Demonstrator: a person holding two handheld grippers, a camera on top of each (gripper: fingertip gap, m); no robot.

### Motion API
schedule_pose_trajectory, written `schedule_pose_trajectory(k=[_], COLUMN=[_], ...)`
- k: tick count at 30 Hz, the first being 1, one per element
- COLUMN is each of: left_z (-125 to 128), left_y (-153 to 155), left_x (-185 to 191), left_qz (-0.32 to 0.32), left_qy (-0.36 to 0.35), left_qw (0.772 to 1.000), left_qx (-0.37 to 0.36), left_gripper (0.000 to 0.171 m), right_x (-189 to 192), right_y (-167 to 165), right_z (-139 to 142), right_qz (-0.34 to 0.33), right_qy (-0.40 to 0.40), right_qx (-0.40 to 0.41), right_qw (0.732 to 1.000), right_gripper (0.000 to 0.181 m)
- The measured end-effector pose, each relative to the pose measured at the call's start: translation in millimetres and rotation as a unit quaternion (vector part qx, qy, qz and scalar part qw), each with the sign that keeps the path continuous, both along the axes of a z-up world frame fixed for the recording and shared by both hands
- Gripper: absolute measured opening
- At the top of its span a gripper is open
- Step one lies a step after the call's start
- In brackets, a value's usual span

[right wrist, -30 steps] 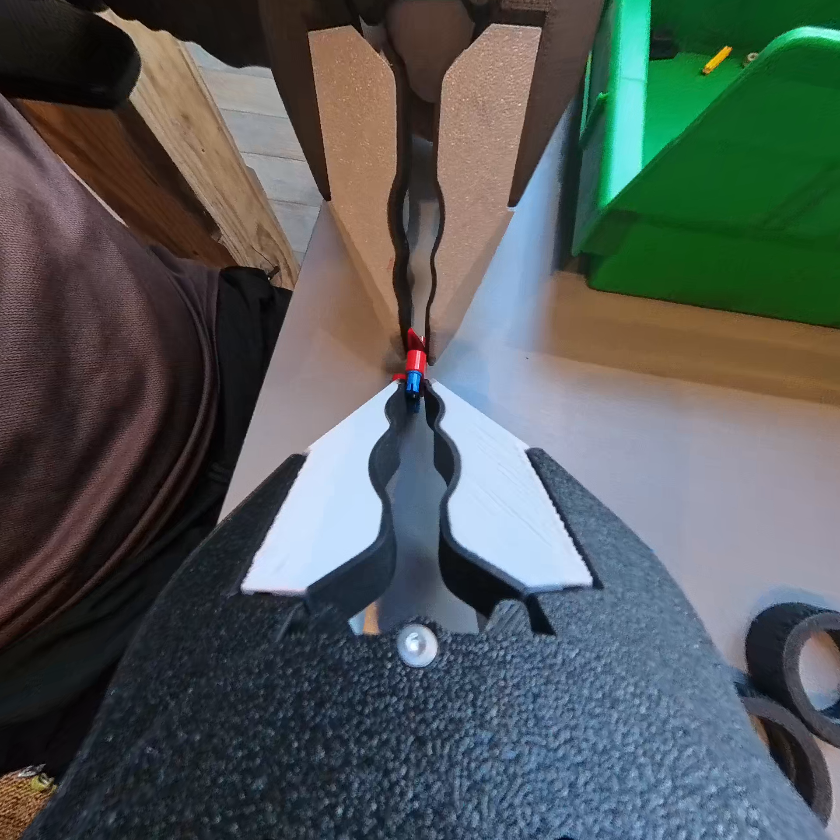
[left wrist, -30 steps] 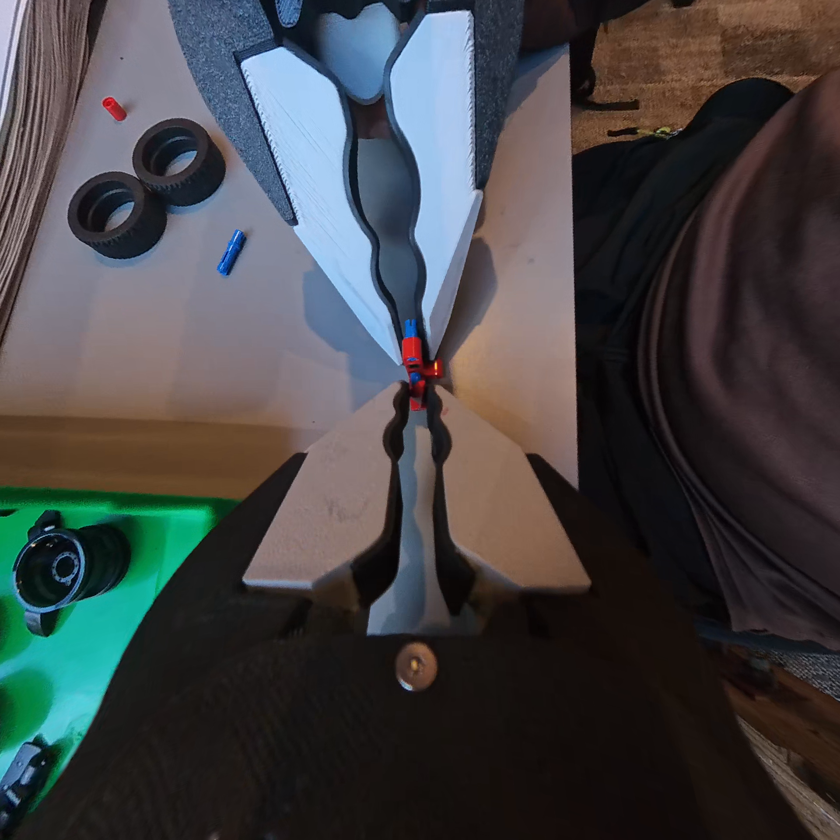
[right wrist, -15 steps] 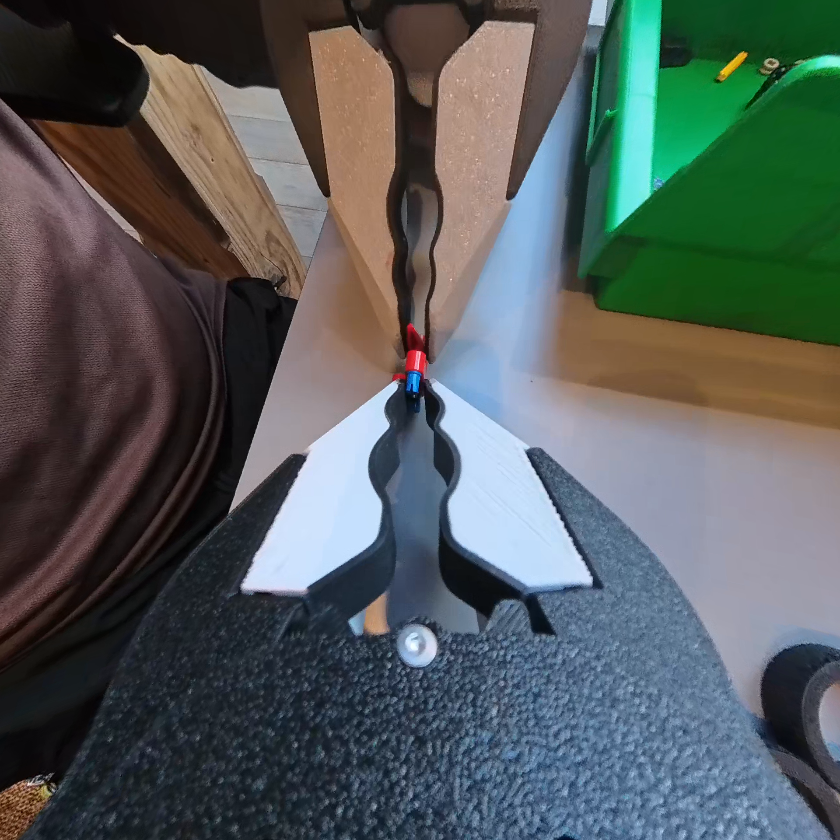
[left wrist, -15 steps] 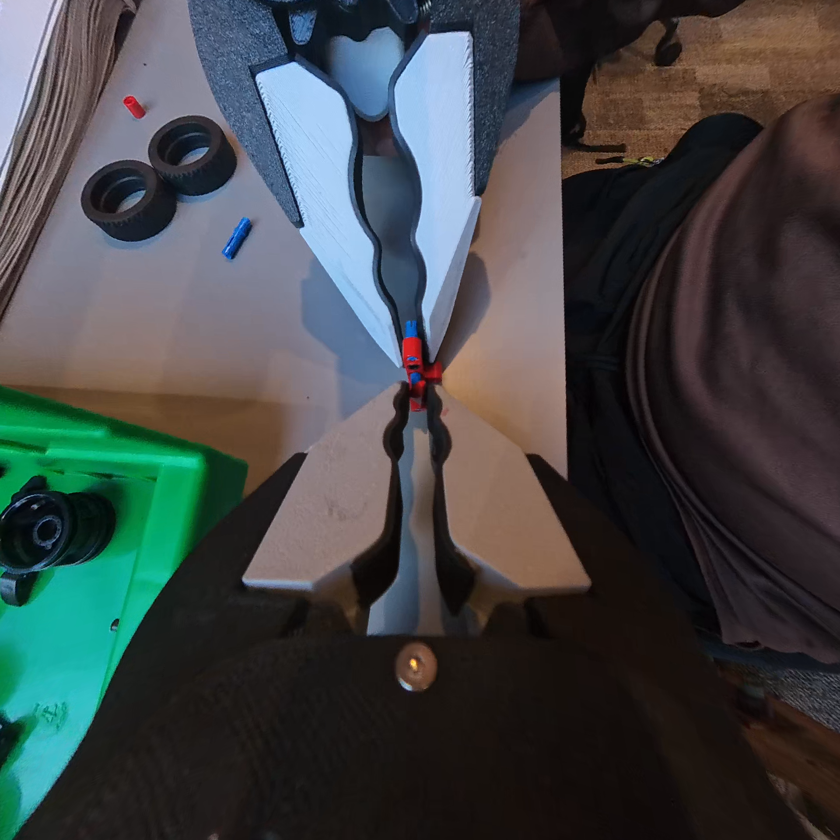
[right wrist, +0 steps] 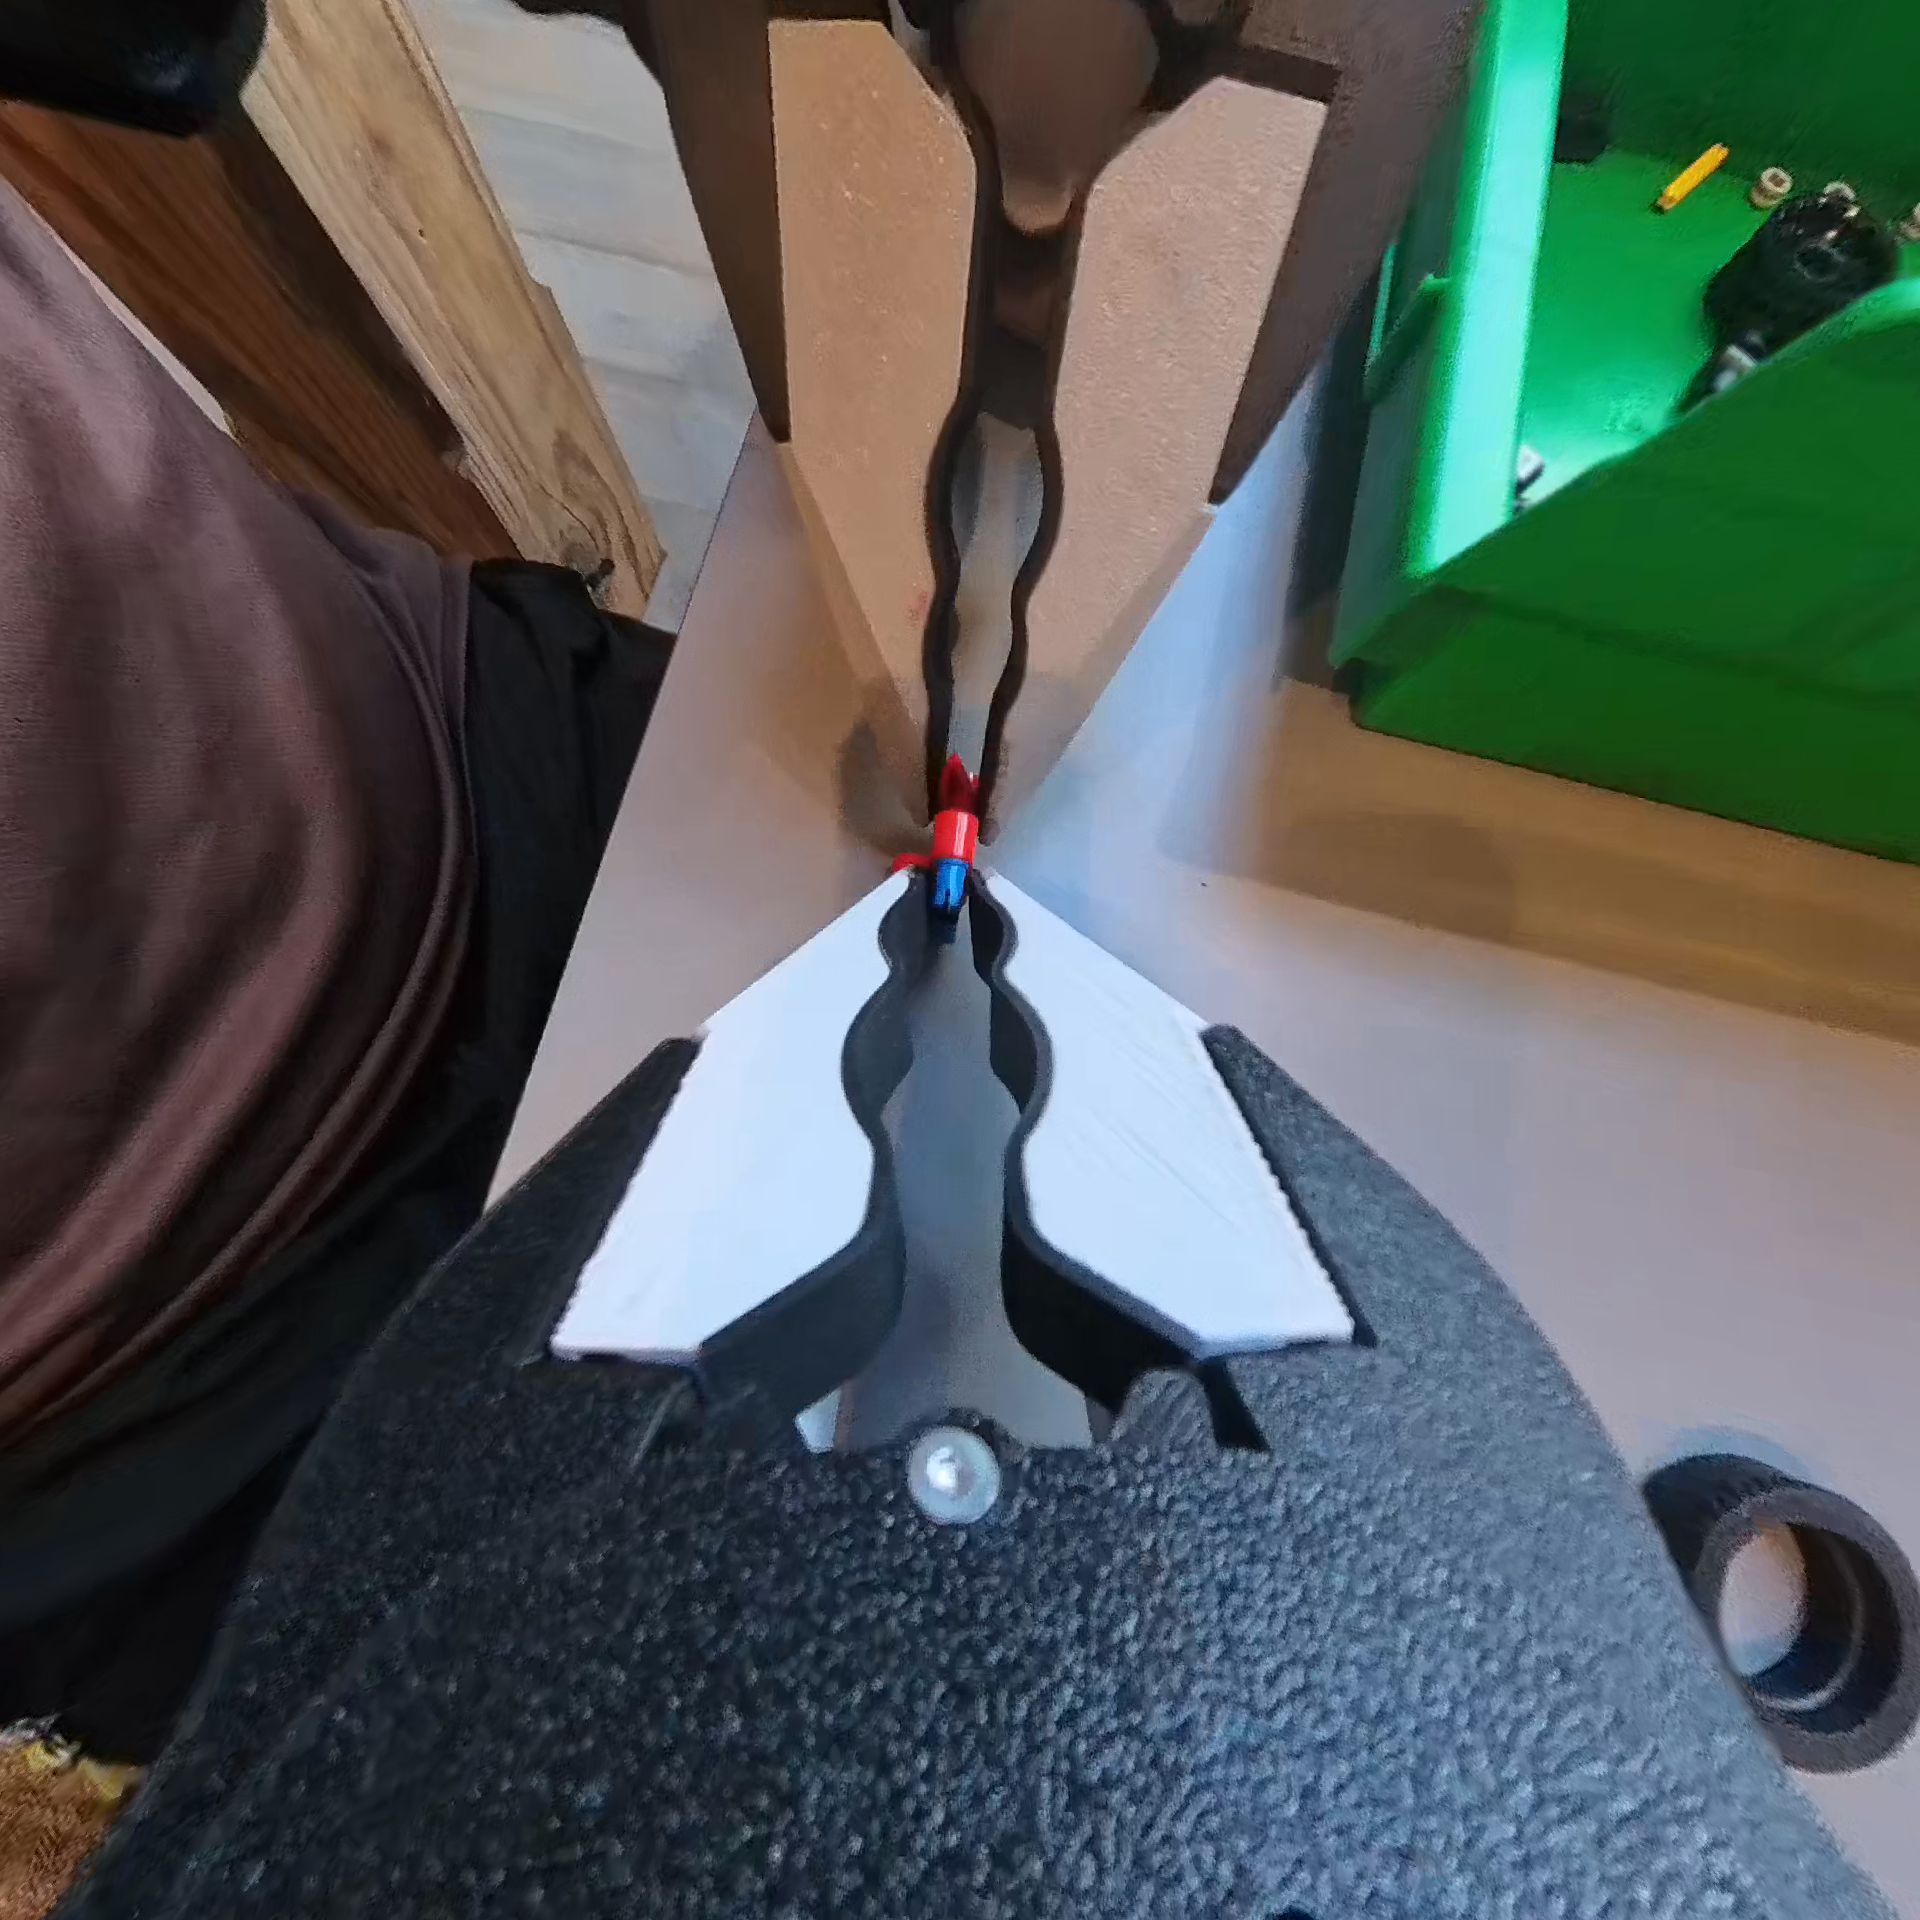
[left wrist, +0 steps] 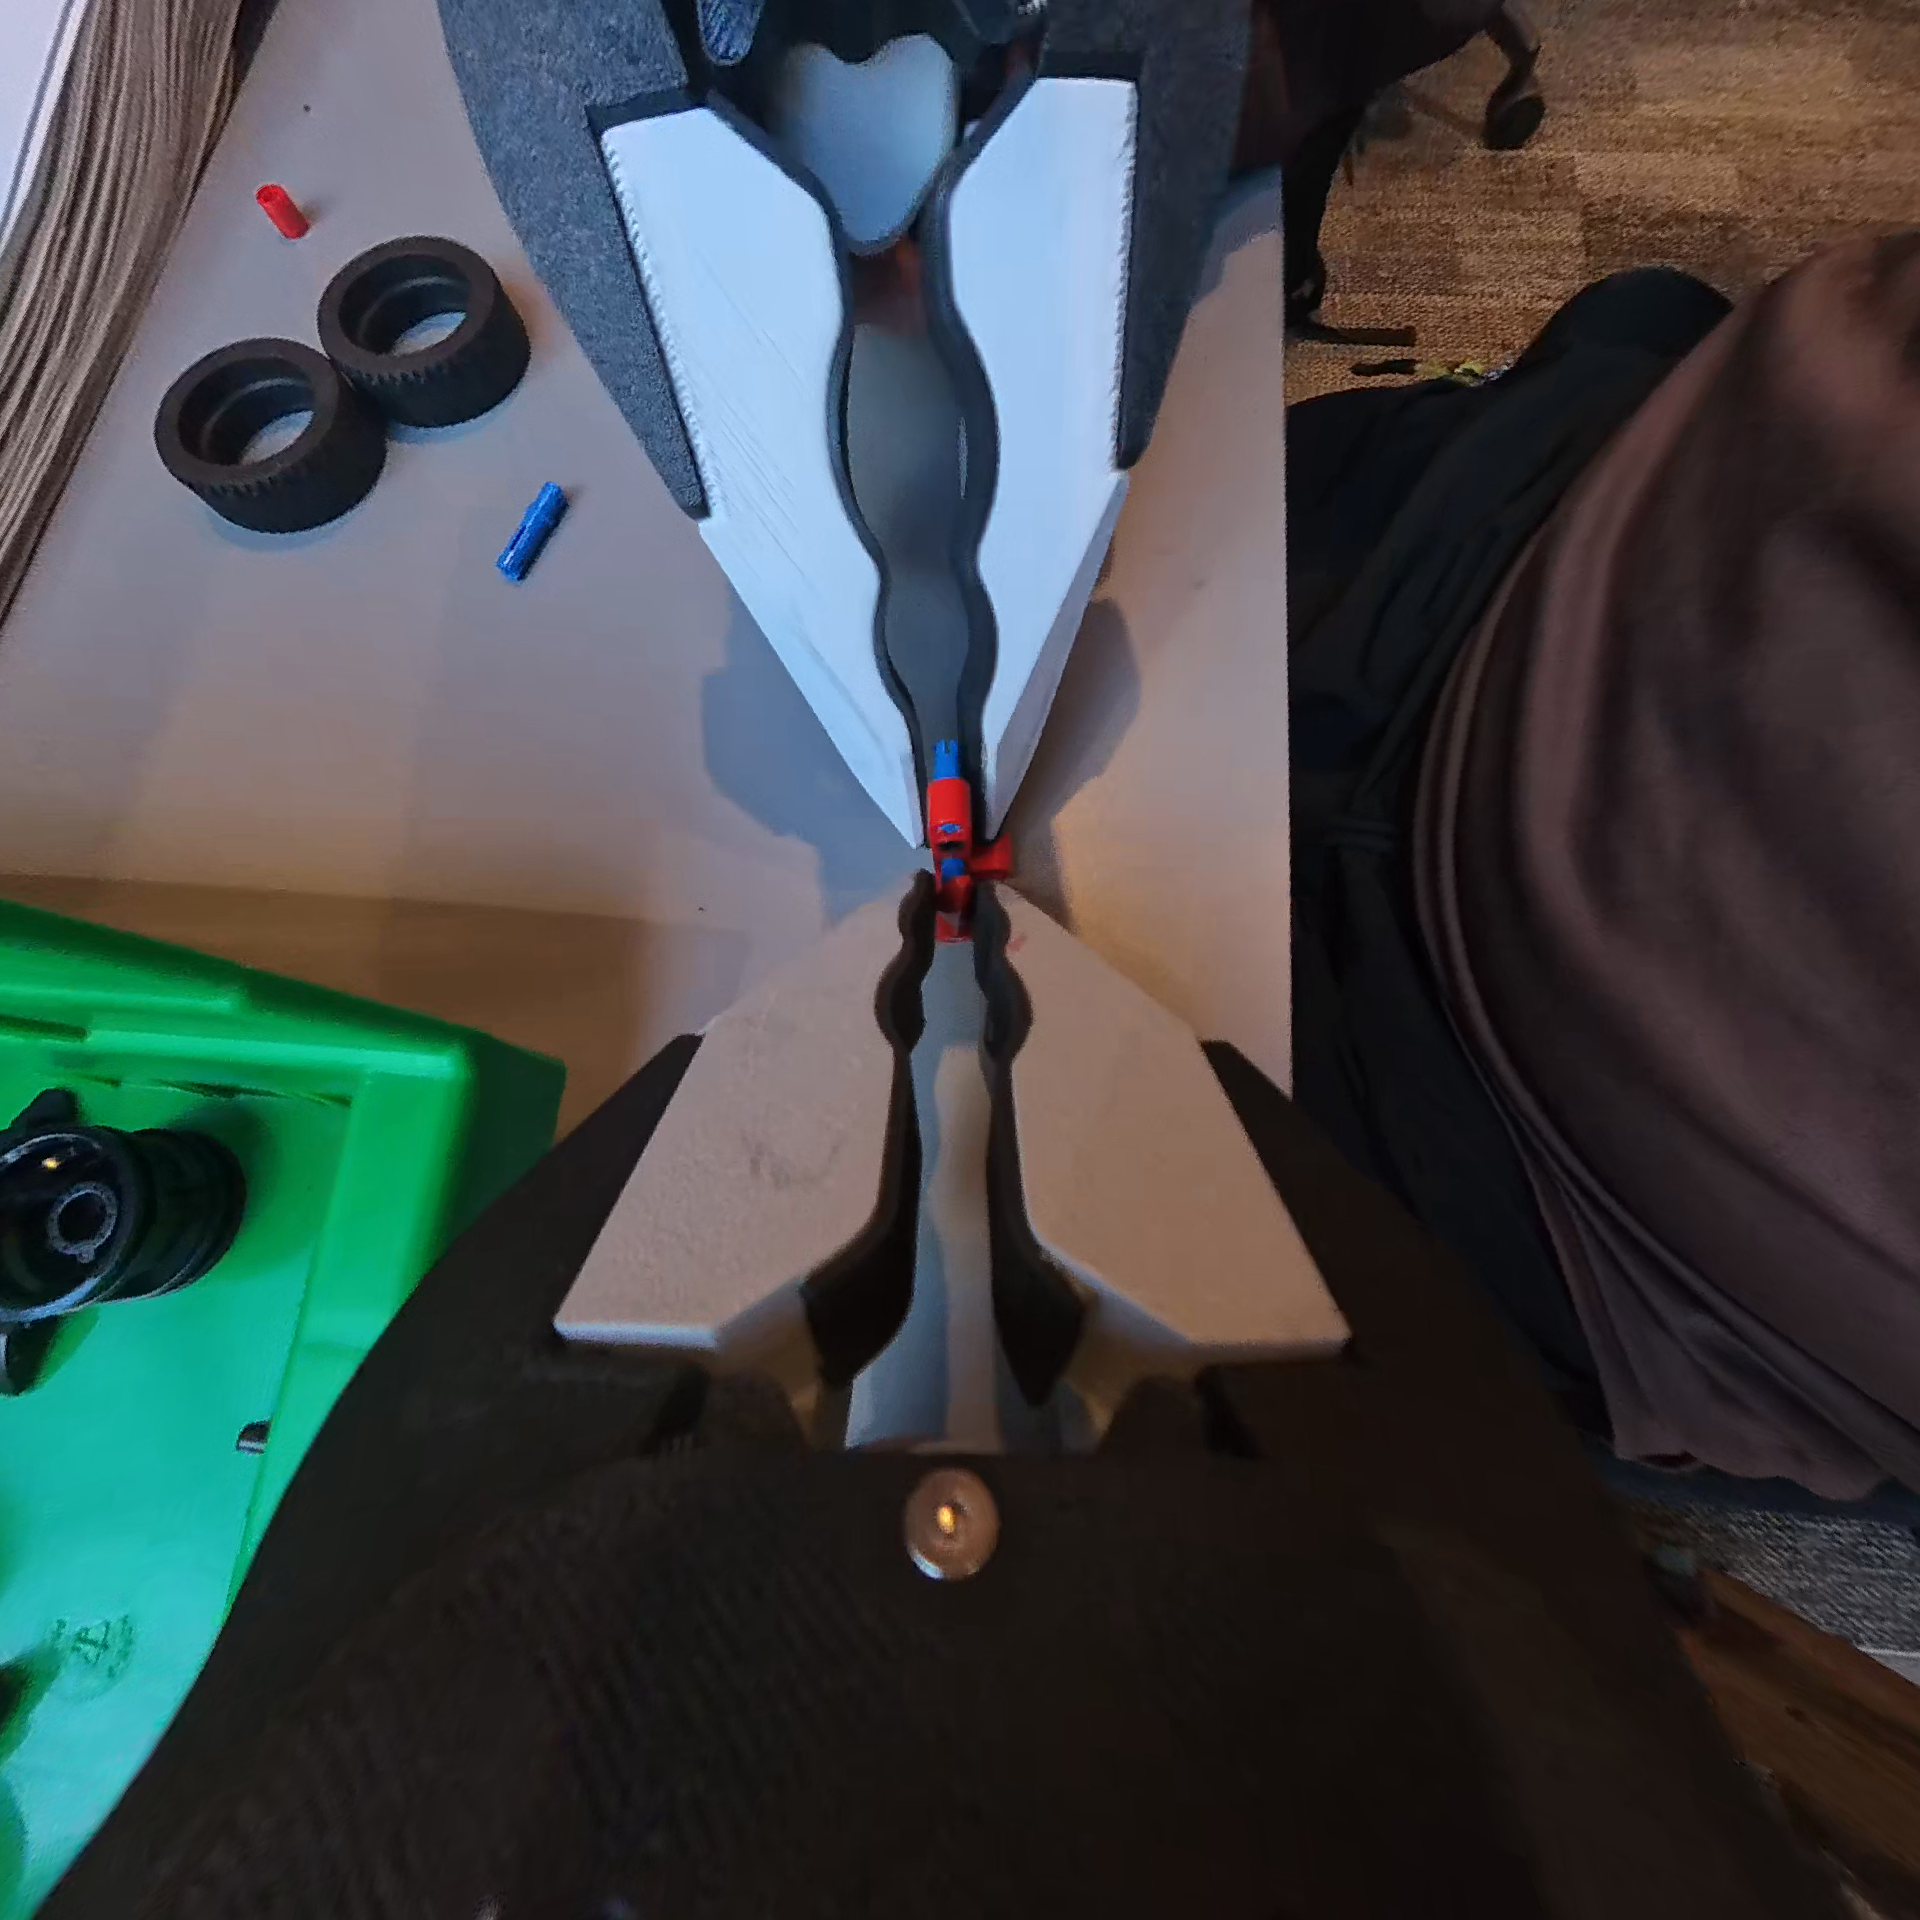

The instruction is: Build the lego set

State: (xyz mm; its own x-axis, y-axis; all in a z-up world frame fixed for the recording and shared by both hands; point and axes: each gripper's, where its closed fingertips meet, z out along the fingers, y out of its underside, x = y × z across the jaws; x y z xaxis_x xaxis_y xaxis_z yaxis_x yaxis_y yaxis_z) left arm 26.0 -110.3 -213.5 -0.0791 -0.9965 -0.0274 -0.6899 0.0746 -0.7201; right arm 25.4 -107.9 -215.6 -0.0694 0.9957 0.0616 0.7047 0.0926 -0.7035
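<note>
Your left gripper (left wrist: 954, 920) and right gripper (right wrist: 945, 899) meet tip to tip above the pale table (left wrist: 416, 727), each clamped on one end of the same small lego piece: the left pinches its red connector (left wrist: 951, 831), the right nips the blue pin (right wrist: 945, 888) poking out of it. Beyond that joined piece, across the table, lie two black tyres (left wrist: 343, 384), a loose blue pin (left wrist: 530, 530) and a red pin (left wrist: 281, 211). The green bin (left wrist: 208, 1195) sits beside the left gripper's body.
</note>
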Motion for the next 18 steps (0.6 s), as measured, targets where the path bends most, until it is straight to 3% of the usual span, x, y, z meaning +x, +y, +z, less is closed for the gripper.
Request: schedule_pose_trajectory(k=[4, 13, 15, 18], left_z=[-0.1, 2.6, 2.3, 2.5], left_y=[-0.3, 5.2, 5.7, 6.8], left_x=[-0.8, 1.4, 1.9, 3.5], left_qz=[0.022, 0.092, 0.084, 0.083], left_qy=[0.041, 0.084, 0.074, 0.039], left_qw=[0.999, 0.992, 0.993, 0.996], left_qx=[0.020, 0.023, 0.031, -0.018], left_gripper=[0.004, 0.004, 0.004, 0.004], right_x=[-0.2, 0.1, 0.3, 0.2], right_y=[0.6, 5.9, 6.3, 6.5], right_z=[0.5, 0.6, 0.2, -0.2], right_qz=[-0.001, -0.033, -0.034, -0.033], right_qy=[-0.018, -0.021, -0.013, 0.006], right_qx=[0.036, 0.035, 0.021, -0.005], right_qw=[0.999, 0.999, 0.999, 0.999], right_gripper=[0.005, 0.005, 0.005, 0.005])
